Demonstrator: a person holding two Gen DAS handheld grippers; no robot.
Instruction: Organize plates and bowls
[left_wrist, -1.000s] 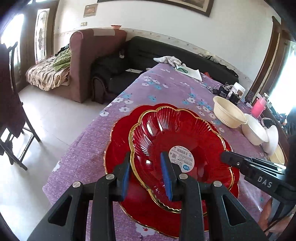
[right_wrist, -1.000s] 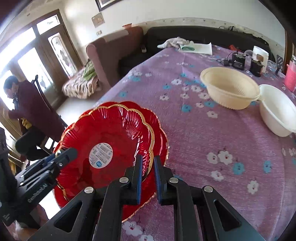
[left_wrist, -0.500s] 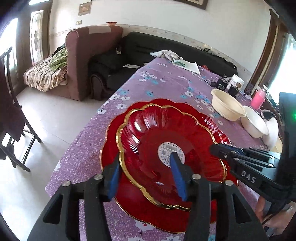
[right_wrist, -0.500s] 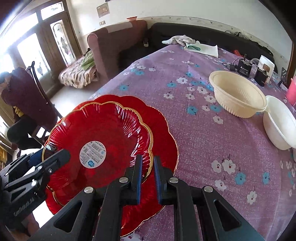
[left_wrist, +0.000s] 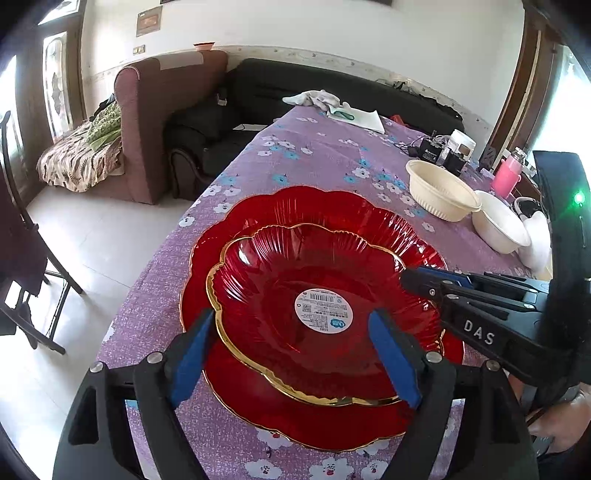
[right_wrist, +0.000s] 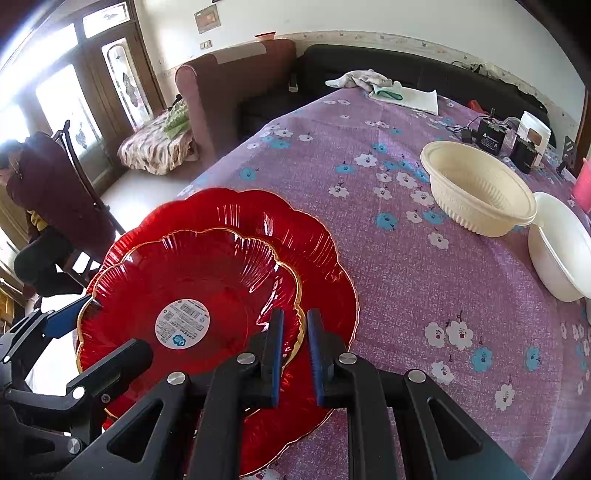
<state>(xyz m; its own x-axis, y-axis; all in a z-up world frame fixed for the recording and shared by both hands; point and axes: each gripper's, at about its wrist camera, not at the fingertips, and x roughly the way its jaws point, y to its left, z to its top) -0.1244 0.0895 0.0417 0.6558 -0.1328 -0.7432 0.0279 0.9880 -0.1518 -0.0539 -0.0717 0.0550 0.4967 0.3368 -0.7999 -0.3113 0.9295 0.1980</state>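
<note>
Over small plate (left_wrist: 295, 280): left tool (left_wrist: 295, 354) just opened; right tool (right_wrist: 295, 343) clamps rim.

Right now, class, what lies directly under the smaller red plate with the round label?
A larger red plate lies under the smaller red plate, its scalloped rim showing all round. Its middle is covered, and the purple flowered tablecloth beneath both is hidden there too.

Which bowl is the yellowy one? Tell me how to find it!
Find the purple flowered tablecloth, then look past the red plates toward the far right side. Two bowls sit touching there: the cream bowl is the farther one, with ridged sides, while its neighbour, the white bowl, is smooth and plain.
</note>
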